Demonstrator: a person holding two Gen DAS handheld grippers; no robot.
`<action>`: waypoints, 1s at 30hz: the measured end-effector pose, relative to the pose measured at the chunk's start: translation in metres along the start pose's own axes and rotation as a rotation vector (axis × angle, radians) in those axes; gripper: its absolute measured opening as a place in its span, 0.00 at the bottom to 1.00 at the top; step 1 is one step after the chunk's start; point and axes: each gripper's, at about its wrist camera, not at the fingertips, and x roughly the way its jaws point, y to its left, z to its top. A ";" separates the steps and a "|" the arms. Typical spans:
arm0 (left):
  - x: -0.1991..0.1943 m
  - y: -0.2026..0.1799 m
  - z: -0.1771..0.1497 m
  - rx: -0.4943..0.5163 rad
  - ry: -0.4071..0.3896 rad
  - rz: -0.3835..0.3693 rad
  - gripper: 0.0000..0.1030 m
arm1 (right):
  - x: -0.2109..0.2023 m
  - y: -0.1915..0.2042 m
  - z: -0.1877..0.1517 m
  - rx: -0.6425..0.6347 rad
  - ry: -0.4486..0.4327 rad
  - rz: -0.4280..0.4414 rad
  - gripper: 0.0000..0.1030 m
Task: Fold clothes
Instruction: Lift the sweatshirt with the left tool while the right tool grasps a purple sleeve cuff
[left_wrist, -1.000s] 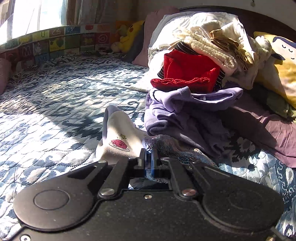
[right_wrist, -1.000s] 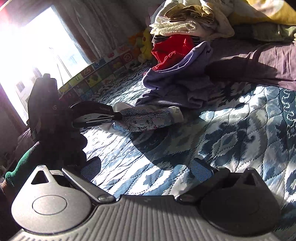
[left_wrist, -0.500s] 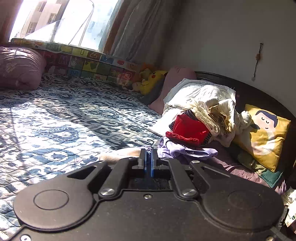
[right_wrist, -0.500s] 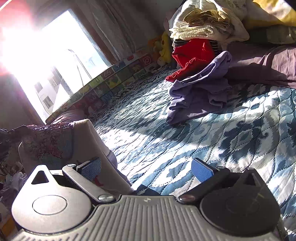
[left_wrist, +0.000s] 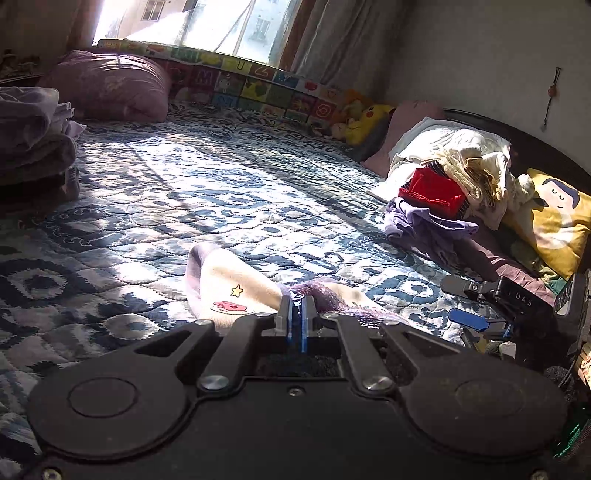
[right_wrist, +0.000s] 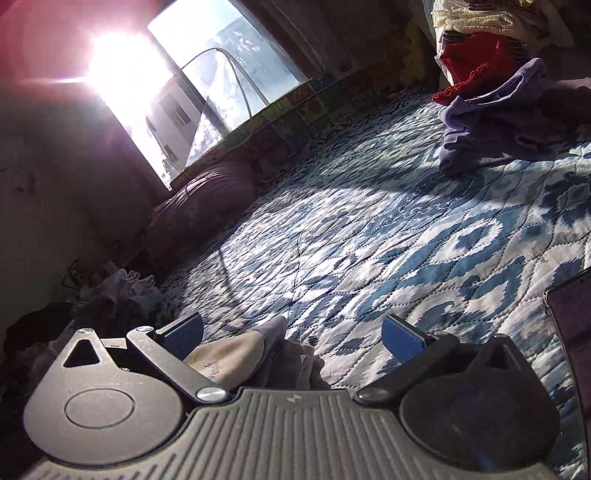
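A small cream garment (left_wrist: 229, 291) with a star and a red print, lined in purple, lies on the blue patterned quilt (left_wrist: 207, 206). My left gripper (left_wrist: 296, 314) is shut on its purple-speckled edge. In the right wrist view the same garment (right_wrist: 236, 354) lies just in front of my right gripper (right_wrist: 291, 338), which is open with the cloth between and below its blue pads (right_wrist: 400, 338). The right gripper (left_wrist: 476, 314) also shows at the right edge of the left wrist view. A heap of unfolded clothes (left_wrist: 443, 188), red, purple and cream, sits at the headboard.
A stack of folded purple clothes (left_wrist: 29, 140) sits at the left bed edge beside a mauve pillow (left_wrist: 110, 86). A yellow cushion (left_wrist: 554, 210) and a plush toy (left_wrist: 365, 118) lie near the headboard. A colourful padded bumper (left_wrist: 251, 85) runs under the window.
My left gripper has carried the garment away from the clothes heap toward the near side of the bed and lowered it onto the quilt. My right gripper swung over to it, still open.
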 end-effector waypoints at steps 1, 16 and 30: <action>-0.003 0.004 -0.010 -0.023 0.009 -0.001 0.01 | 0.000 0.007 -0.006 -0.023 0.017 -0.005 0.99; -0.051 0.049 -0.058 -0.284 -0.044 -0.112 0.59 | -0.045 0.065 -0.056 -0.187 0.081 -0.054 0.99; -0.047 0.055 -0.021 -0.225 -0.047 -0.015 0.63 | -0.002 0.065 -0.057 -0.208 0.103 -0.059 0.67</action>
